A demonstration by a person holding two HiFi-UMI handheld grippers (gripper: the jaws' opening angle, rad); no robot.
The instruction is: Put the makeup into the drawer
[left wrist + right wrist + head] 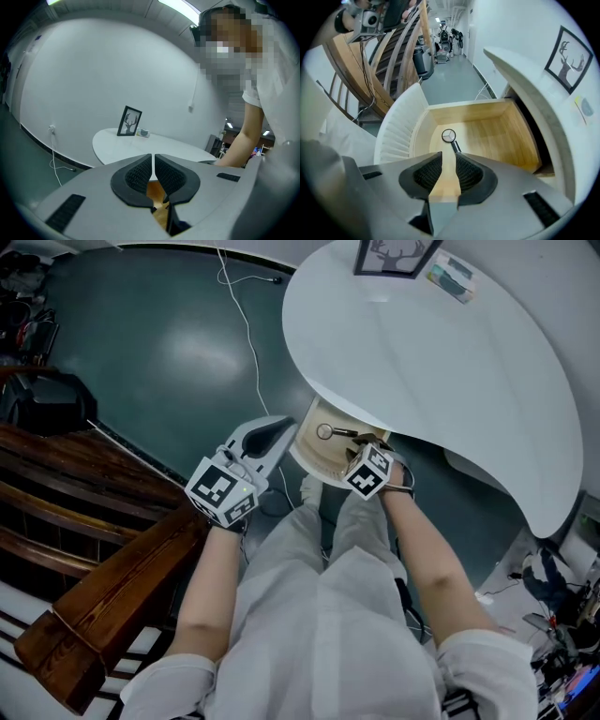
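The makeup piece (330,432), a small round silver head on a short black handle, lies on the floor of the open wooden drawer (306,461) under the white table. In the right gripper view the makeup piece (449,136) rests flat in the drawer (497,136), just beyond the fingertips. My right gripper (448,172) hangs above it, pointing steeply down, jaws parted with only the drawer floor showing between them. In the head view my right gripper (368,448) is over the drawer's near right part. My left gripper (279,434) is beside the drawer's left edge; its pads (140,174) meet, empty.
The rounded white table (441,362) carries a framed deer picture (394,254) and a small box (452,277) at its far side. A wooden bench (103,549) stands at the left. A white cable (246,324) runs across the green floor. The person's legs are below the drawer.
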